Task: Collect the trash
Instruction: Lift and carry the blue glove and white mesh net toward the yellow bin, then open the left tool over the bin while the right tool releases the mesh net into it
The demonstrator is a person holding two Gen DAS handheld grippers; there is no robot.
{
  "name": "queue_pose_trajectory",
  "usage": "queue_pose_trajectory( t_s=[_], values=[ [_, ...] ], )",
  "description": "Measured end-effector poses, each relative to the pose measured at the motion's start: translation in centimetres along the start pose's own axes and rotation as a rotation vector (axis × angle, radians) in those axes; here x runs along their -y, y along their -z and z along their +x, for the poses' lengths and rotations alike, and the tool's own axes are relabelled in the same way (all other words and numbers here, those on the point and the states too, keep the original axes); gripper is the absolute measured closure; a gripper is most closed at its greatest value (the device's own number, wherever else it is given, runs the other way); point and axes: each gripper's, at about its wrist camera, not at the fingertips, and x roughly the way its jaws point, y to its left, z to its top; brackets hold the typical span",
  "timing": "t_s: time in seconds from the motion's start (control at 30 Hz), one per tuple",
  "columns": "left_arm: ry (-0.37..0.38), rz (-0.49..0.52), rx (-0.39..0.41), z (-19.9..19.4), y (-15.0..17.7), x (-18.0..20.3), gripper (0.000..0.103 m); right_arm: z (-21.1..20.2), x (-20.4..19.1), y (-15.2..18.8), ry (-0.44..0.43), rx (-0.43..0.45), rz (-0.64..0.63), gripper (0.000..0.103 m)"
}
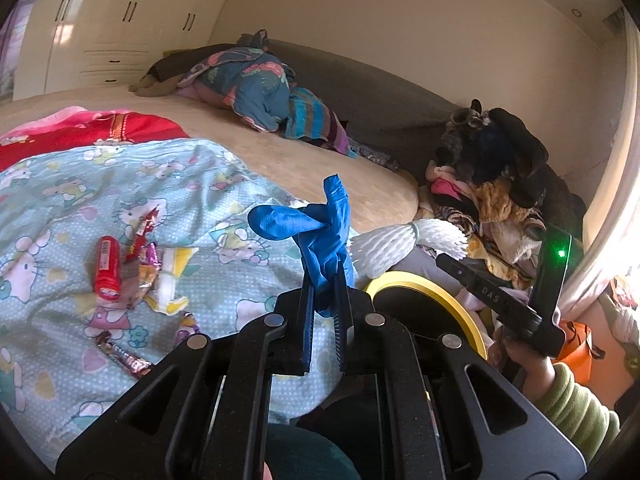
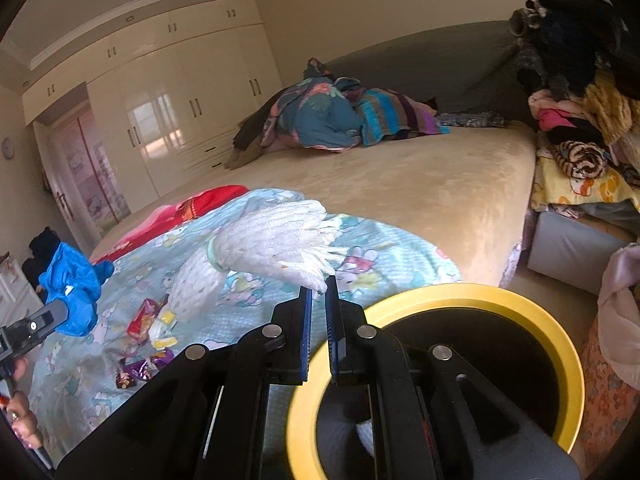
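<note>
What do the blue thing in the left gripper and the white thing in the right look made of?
Blue glove in the left gripper: looks like thin nitrile or latex, smooth with a slight sheen; it hangs limp and crumpled, one finger puffed.
White netting in the right gripper: likely foam mesh fruit wrap; matte, with a ribbed lattice and a frayed edge.

The yellow-rimmed bin (image 2: pixel 532 300) is cut off by the right wrist view's bottom edge, its near rim blurred and its dark inside partly hidden behind the right claw (image 2: pixel 318 292). In the left wrist view, only an arc of that rim shows. Print on the wrappers (image 1: pixel 140 256) near the bed's front edge is too small to read.
</note>
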Motion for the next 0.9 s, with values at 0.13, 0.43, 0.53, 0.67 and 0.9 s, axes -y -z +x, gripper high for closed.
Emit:
queue_pose_trajectory(
  t_s=[0.13,0.43,0.53,0.67,0.9],
  values=[
    [0.011,0.011,-0.007,0.3,0.1,0.7,0.098,-0.5,0.9,0.2,0.017,0.006,0.017,0.096],
    [0.037,0.038,-0.026,1.2,0.5,2.3,0.098,-1.4,2.9,0.2,0.061,0.017,0.035,0.096],
    [0.047,0.05,-0.033,1.5,0.8,2.9,0.098,-1.8,3.4,0.3,0.076,0.018,0.04,0.096],
    [0.058,0.065,-0.044,2.1,1.0,3.5,0.098,-2.4,4.2,0.5,0.101,0.018,0.04,0.096],
    [0.09,0.083,-0.069,3.1,1.6,4.7,0.098,-3.0,5.8,0.8,0.143,0.016,0.048,0.096]
  ],
)
